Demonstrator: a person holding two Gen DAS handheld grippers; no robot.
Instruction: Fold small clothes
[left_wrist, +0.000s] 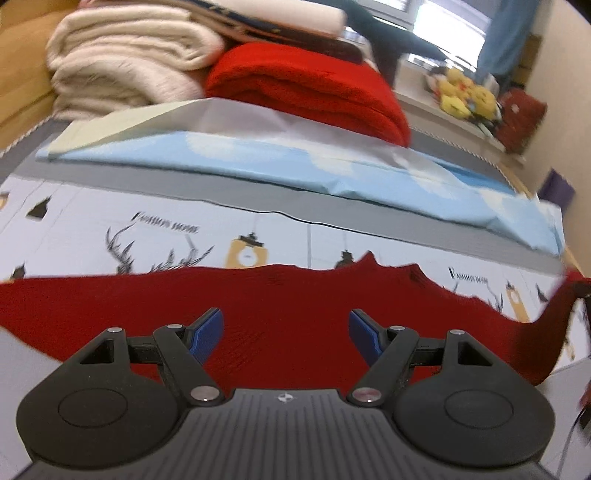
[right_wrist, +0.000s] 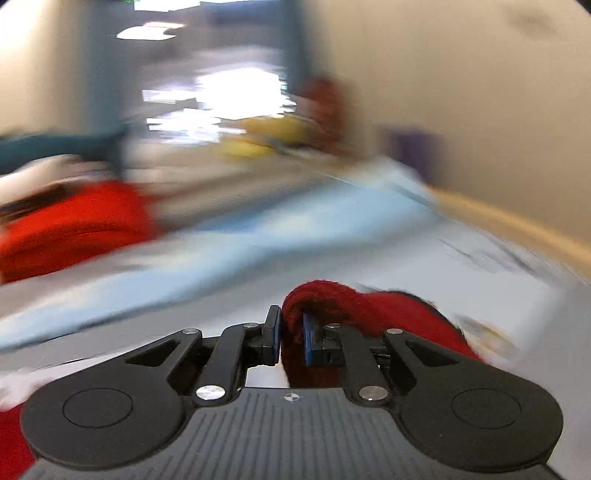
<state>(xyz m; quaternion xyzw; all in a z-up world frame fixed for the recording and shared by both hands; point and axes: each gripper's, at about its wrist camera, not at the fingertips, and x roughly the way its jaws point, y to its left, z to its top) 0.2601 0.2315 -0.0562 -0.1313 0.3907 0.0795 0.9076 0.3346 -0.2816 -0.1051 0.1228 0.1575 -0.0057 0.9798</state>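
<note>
A dark red knitted garment (left_wrist: 280, 306) lies spread across the printed white bedsheet (left_wrist: 110, 221). My left gripper (left_wrist: 286, 334) hovers over its middle, open, with nothing between its blue pads (left_wrist: 207, 334). At the right edge of the left wrist view the garment's end rises off the sheet. In the blurred right wrist view my right gripper (right_wrist: 290, 338) is shut on a bunched fold of the same red garment (right_wrist: 321, 295), which bulges over the fingers and trails down to the right.
A folded light-blue sheet (left_wrist: 295, 166) lies beyond the garment. Behind it are a folded bright red blanket (left_wrist: 314, 85) and a stack of cream blankets (left_wrist: 122, 55). Yellow plush toys (left_wrist: 465, 96) sit on a sill at the back right.
</note>
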